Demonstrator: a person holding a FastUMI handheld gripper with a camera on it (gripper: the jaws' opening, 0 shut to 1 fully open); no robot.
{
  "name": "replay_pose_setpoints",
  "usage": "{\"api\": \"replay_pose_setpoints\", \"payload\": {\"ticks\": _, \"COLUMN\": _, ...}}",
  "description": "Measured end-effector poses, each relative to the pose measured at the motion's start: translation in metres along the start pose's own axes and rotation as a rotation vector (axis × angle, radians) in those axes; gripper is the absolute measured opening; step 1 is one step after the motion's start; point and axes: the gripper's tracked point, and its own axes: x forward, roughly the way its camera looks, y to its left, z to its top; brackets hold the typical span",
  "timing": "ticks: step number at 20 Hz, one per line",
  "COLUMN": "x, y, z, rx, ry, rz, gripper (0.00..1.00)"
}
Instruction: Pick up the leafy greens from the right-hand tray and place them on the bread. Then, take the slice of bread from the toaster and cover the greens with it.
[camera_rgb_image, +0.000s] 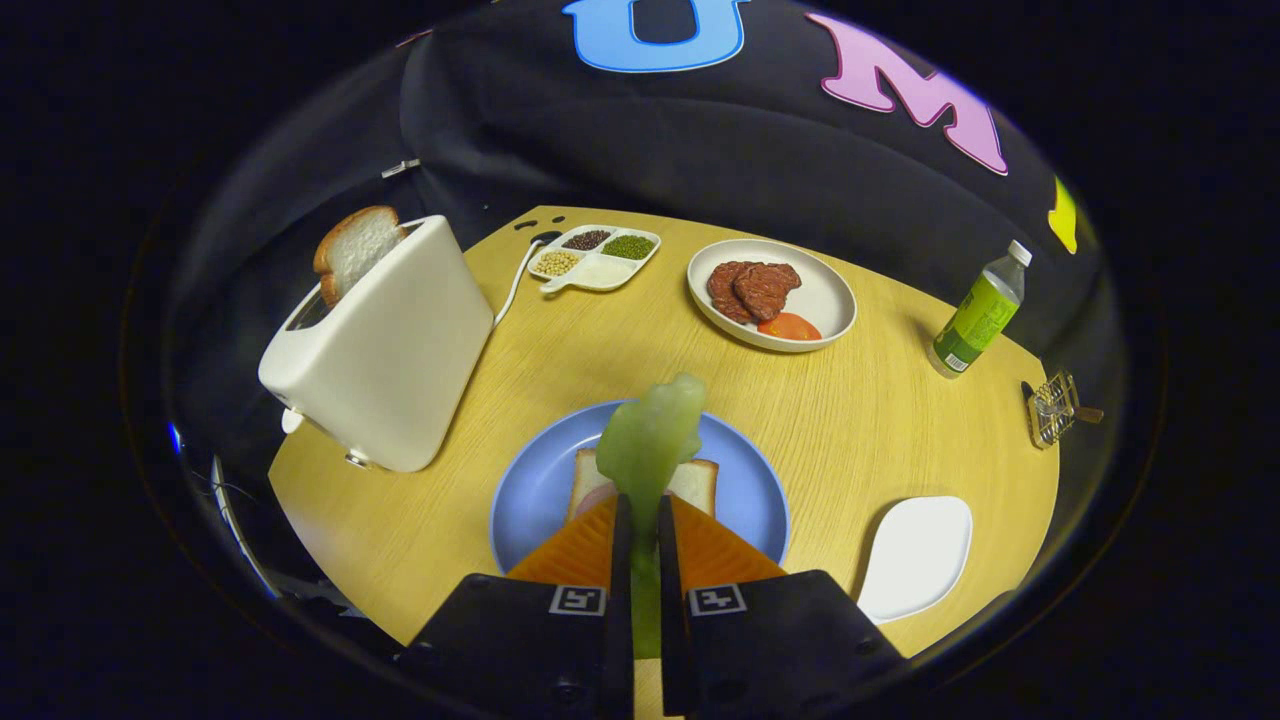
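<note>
Tongs: the tongs (645, 535) are drawn narrow, both fingers pressing on the lettuce leaf (650, 440), so the limp leaf stands up ahead of the tips instead of slipping out.
Lettuce leaf: pinched by its lower end and hanging over the bread slice (695, 482), not yet resting on it as far as can be judged.
Bread slice: flat on the blue plate (540, 485) just beyond the fingers, with something pinkish partly hidden on top; it lies face up to receive the greens.
White tray (915, 555): on the wooden counter (860, 420) to the right of the blue plate, nothing on it, which suggests the greens came from there.
Toaster (385, 350): left of the blue plate, a second bread slice (355, 250) standing proud of its slot, easy to grip later.
Step in hand: likely lowering and letting go of the leaf over the bread.
Other things: plate of meat and tomato (772, 293), compartment dish of grains (597, 257), bottle (980, 312), all well apart.
</note>
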Motion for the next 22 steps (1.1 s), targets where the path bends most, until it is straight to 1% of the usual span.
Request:
{"api": "replay_pose_setpoints", "payload": {"ticks": 1, "x": 0.001, "y": -0.002, "z": -0.002, "rx": -0.006, "ry": 0.010, "rz": -0.013, "gripper": 0.18}}
{"api": "replay_pose_setpoints", "payload": {"ticks": 2, "x": 0.001, "y": -0.002, "z": -0.002, "rx": -0.011, "ry": 0.012, "rz": -0.022, "gripper": 0.23}}
{"api": "replay_pose_setpoints", "payload": {"ticks": 4, "x": 0.004, "y": -0.002, "z": -0.002, "rx": -0.023, "ry": 0.013, "rz": -0.035, "gripper": 0.31}}
{"api": "replay_pose_setpoints", "payload": {"ticks": 6, "x": 0.004, "y": 0.001, "z": -0.003, "rx": -0.032, "ry": 0.019, "rz": -0.036, "gripper": 0.37}}
{"api": "replay_pose_setpoints", "payload": {"ticks": 9, "x": 0.003, "y": 0.003, "z": -0.005, "rx": -0.047, "ry": 0.030, "rz": -0.045, "gripper": 0.40}}
{"api": "replay_pose_setpoints", "payload": {"ticks": 12, "x": 0.005, "y": 0.005, "z": -0.007, "rx": -0.054, "ry": 0.040, "rz": -0.049, "gripper": 0.53}}
{"api": "replay_pose_setpoints", "payload": {"ticks": 15, "x": 0.005, "y": 0.006, "z": -0.011, "rx": -0.062, "ry": 0.053, "rz": -0.060, "gripper": 0.56}}
{"api": "replay_pose_setpoints", "payload": {"ticks": 16, "x": 0.005, "y": 0.005, "z": -0.011, "rx": -0.067, "ry": 0.049, "rz": -0.060, "gripper": 0.61}}
{"api": "replay_pose_setpoints", "payload": {"ticks": 19, "x": 0.000, "y": 0.006, "z": -0.009, "rx": -0.063, "ry": 0.030, "rz": -0.066, "gripper": 0.66}}
{"api": "replay_pose_setpoints", "payload": {"ticks": 20, "x": -0.003, "y": 0.005, "z": -0.005, "rx": -0.057, "ry": 0.012, "rz": -0.067, "gripper": 0.75}}
{"api": "replay_pose_setpoints", "payload": {"ticks": 21, "x": -0.007, "y": 0.008, "z": 0.000, "rx": -0.045, "ry": -0.006, "rz": -0.058, "gripper": 0.78}}
{"api": "replay_pose_setpoints", "payload": {"ticks": 22, "x": -0.014, "y": 0.010, "z": 0.008, "rx": -0.030, "ry": -0.029, "rz": -0.048, "gripper": 0.87}}
